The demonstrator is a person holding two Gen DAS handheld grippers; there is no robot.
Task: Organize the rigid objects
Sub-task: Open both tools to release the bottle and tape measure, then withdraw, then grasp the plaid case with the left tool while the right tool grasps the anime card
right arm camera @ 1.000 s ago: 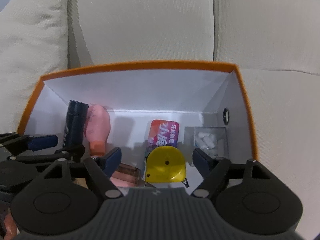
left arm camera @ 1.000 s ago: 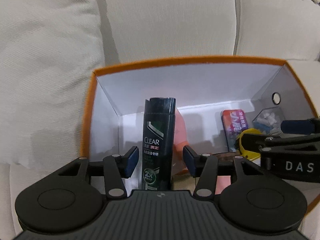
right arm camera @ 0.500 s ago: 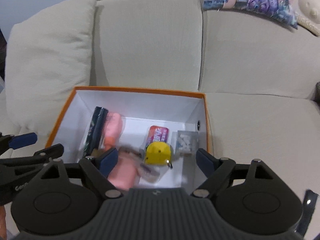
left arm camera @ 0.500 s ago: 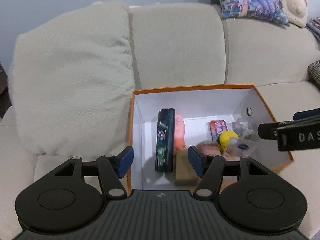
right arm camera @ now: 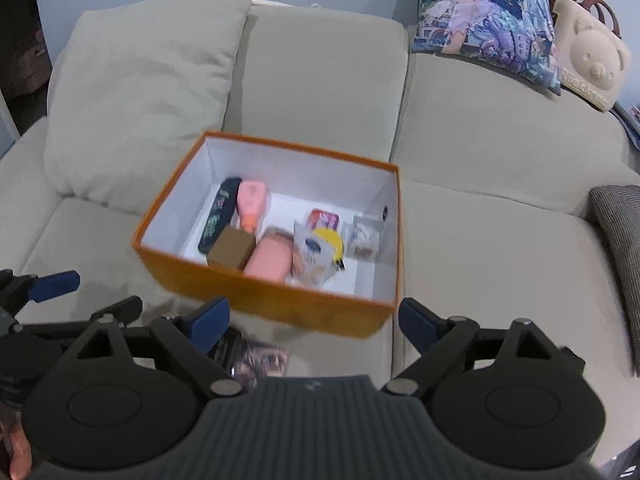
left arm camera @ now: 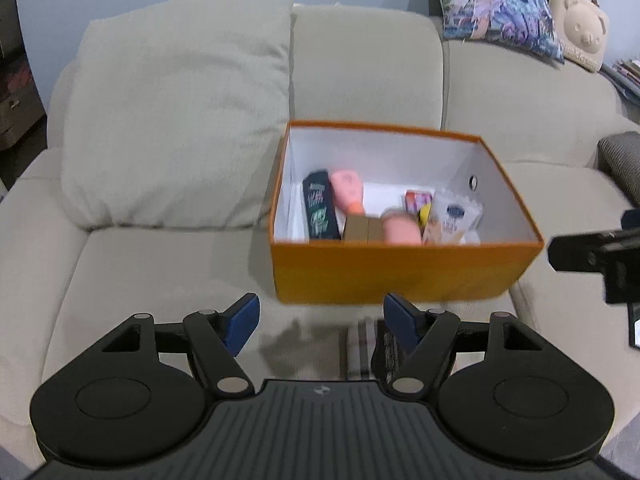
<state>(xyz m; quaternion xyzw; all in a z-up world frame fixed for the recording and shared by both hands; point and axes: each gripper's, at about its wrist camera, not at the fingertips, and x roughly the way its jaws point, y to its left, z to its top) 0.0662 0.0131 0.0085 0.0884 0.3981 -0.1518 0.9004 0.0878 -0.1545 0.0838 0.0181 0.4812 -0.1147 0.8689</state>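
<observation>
An orange box [left arm camera: 400, 276] with a white inside stands on the beige sofa seat; it also shows in the right wrist view [right arm camera: 280, 300]. In it lie a dark shampoo bottle [right arm camera: 219, 216], a pink bottle [right arm camera: 251, 204], a brown carton [right arm camera: 232, 247], a pink pack [right arm camera: 268, 261], a white pouch [right arm camera: 310, 256], a yellow tape measure [right arm camera: 332, 242], a red tin [right arm camera: 325, 218] and a clear case [right arm camera: 363, 238]. My left gripper [left arm camera: 320, 322] is open and empty, in front of the box. My right gripper [right arm camera: 314, 324] is open and empty, in front of the box.
A large beige cushion [left arm camera: 176, 120] leans left of the box. A printed pillow [right arm camera: 486, 16] and a bear-shaped bag [right arm camera: 590, 56] sit on the sofa back at right. A grey knit cushion [right arm camera: 618, 248] lies at far right. A flat dark printed item [right arm camera: 256, 358] lies in front of the box.
Both grippers have pulled back and up out of the box, now in front of it. The shampoo bottle lies in the box, free of my left gripper. A white pouch now shows in the box.
</observation>
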